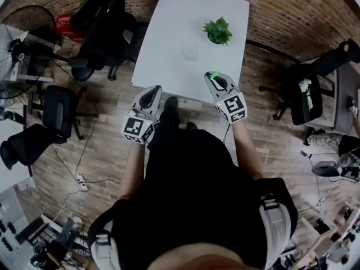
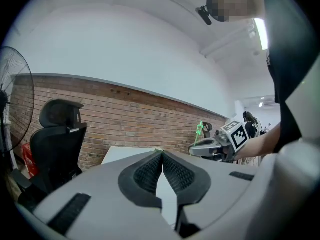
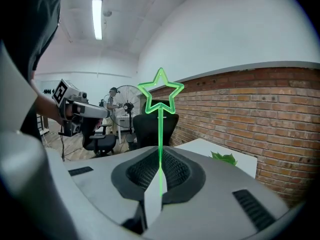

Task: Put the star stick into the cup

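On the left, a black office chair (image 1: 104, 24) with a padded back stands on the wood-plank floor (image 1: 109, 151), just beside the white, smooth, rectangular worktop (image 1: 169, 32). My left tongs (image 1: 153, 90) hang off the near left corner of that worktop. They are grey plastic, with two dark ribbed pads pressed flat together and nothing between them. In the left gripper view the pads meet in one thin seam. There are two tongs in all, each with one black-and-white marker cube behind it. Farther out, towards the middle of the worktop, sits the one cup (image 1: 190, 53), clear and round and hard to make out against the white surface. To the right, my right tongs (image 1: 212, 75) sit over the near edge of the worktop, pinched almost shut on the single star stick (image 3: 160, 129). This is a thin, glowing green rod that stands upright from between the ribbed pads and ends in a hollow five-pointed star outline. The stick is up in my grip, well apart from the cup and not in it. Farthest right on the worktop is one small plant (image 1: 217, 31) with spiky green leaves. It stands right of the cup, with the rough red brick wall (image 3: 270, 114) beyond it.
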### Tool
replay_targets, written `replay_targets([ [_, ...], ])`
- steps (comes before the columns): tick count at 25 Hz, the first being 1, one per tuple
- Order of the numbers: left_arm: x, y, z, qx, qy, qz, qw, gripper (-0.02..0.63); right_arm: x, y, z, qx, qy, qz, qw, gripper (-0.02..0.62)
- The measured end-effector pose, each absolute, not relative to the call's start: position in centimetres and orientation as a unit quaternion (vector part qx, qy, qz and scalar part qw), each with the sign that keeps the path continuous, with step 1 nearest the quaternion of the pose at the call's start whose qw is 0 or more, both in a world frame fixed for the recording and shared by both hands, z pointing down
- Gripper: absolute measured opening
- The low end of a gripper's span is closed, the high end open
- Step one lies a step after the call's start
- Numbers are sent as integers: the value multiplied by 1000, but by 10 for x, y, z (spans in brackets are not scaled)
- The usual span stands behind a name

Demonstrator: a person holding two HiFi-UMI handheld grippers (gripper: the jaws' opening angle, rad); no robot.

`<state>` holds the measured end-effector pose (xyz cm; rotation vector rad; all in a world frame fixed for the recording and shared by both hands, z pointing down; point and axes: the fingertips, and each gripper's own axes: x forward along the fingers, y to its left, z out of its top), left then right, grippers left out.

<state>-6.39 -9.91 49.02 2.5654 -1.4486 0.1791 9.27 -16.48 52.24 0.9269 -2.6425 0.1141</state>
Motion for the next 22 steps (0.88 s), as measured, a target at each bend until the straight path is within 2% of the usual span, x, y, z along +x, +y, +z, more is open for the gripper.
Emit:
replay_targets([
  [22,-113,-202,492,900,-421,58,94,21,49,-246,518,398,-901,40,169,11],
])
